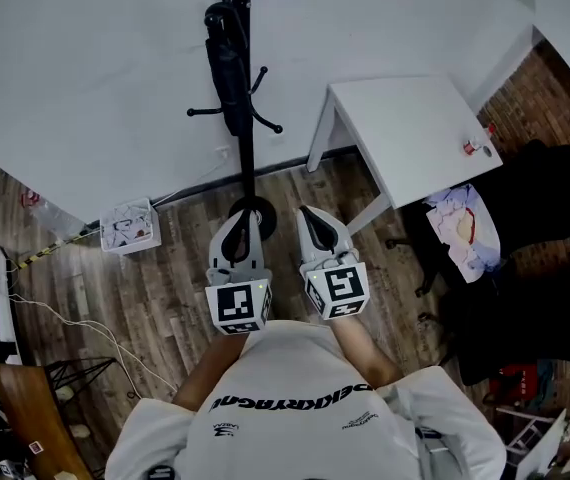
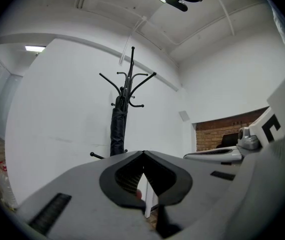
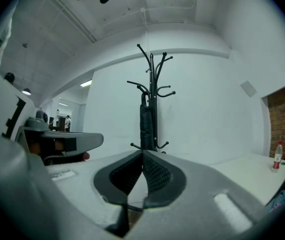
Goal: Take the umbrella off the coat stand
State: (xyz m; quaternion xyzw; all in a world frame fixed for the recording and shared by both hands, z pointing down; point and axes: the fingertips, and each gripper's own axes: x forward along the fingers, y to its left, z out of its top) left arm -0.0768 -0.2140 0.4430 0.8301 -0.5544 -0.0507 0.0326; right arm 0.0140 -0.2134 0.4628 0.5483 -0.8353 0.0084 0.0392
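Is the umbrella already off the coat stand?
No, the folded black umbrella hangs from the coat stand beside its pole.

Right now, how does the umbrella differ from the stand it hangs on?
The umbrella is a thick, furled bundle; the stand is a thin pole with curved hooks. The umbrella is shorter and ends near the lower hooks, clear of the floor; the stand runs on down to a round base on the floor. Both are black and upright.
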